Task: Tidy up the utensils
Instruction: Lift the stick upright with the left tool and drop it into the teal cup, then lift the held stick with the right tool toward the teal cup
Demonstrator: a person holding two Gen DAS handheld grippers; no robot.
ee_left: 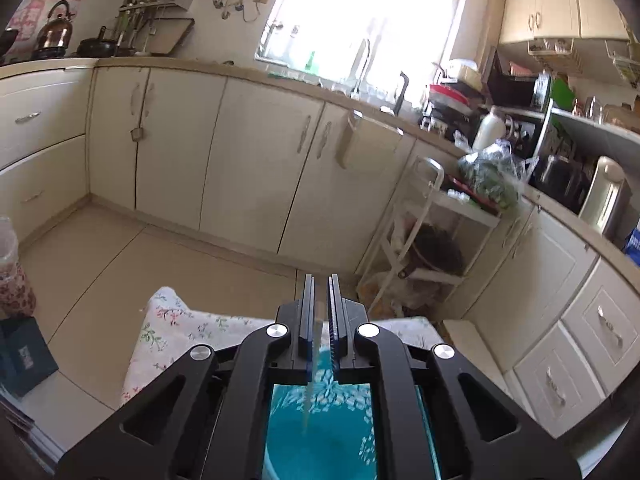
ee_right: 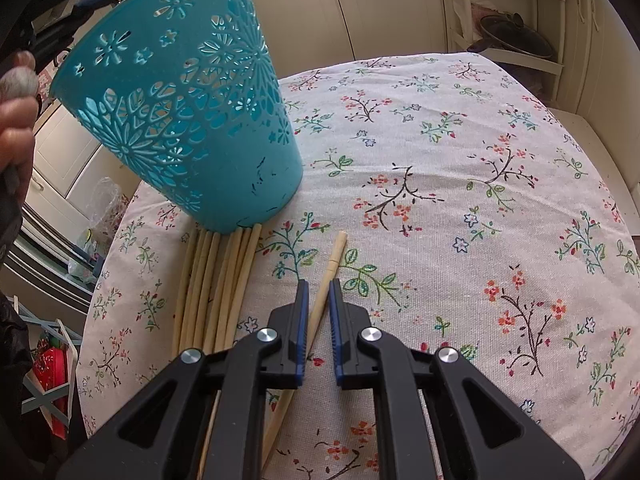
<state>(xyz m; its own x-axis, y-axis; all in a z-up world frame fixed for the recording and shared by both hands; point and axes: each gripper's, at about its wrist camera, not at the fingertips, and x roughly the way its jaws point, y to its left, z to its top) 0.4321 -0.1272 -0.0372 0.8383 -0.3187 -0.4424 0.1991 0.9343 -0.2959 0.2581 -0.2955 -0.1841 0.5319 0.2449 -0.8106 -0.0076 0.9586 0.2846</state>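
A teal perforated basket [ee_right: 180, 120] stands on the floral tablecloth [ee_right: 460, 200], at the left in the right wrist view. Several pale wooden chopsticks [ee_right: 216, 280] lie bundled in front of it. One chopstick [ee_right: 328, 272] lies apart and runs between the fingers of my right gripper [ee_right: 319, 284], which is open around it. My left gripper [ee_left: 321, 280] is above the basket [ee_left: 320, 440], nearly shut on a single pale chopstick [ee_left: 314, 376] that hangs down into it.
Cream kitchen cabinets [ee_left: 248, 152] line the walls. A white rack [ee_left: 424, 240] with a pan and bagged greens stands past the table [ee_left: 172, 320]. A hand [ee_right: 16, 120] shows at the left edge of the right wrist view.
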